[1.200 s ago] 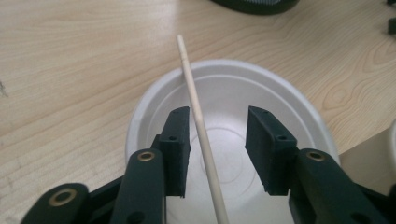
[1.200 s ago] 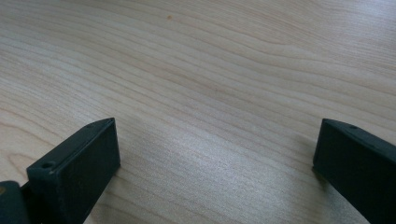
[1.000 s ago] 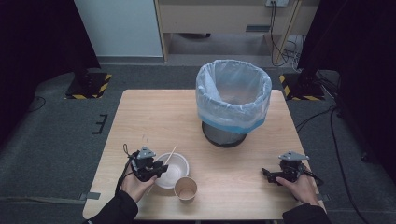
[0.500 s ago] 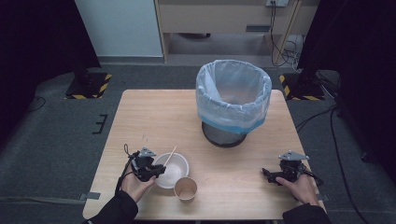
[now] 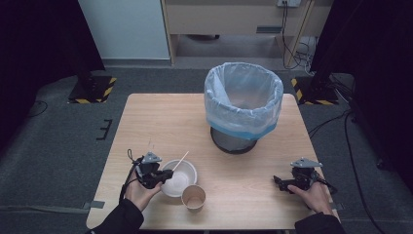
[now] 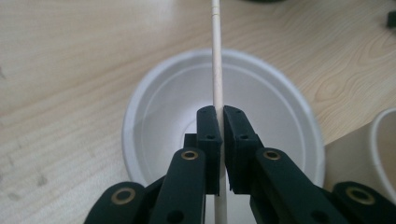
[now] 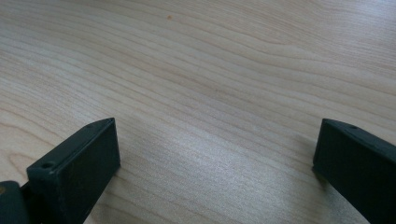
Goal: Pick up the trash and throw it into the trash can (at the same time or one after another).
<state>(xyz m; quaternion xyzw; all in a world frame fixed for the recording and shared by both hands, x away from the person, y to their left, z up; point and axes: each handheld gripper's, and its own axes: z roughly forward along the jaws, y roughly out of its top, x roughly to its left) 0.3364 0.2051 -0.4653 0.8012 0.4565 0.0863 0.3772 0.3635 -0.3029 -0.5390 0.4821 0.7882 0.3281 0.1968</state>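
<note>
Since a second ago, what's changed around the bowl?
The left hand-held gripper has just been closing and now pinches the wooden stick over the white bowl. The right hand-held gripper, paper cup and lined bin stayed put.

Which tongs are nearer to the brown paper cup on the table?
Left. The left tongs sit just left of the brown paper cup, over the white bowl; the right tongs rest far to its right.

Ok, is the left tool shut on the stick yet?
Yes. The left tool has just closed, its pads pinching the stick over the white bowl.
</note>
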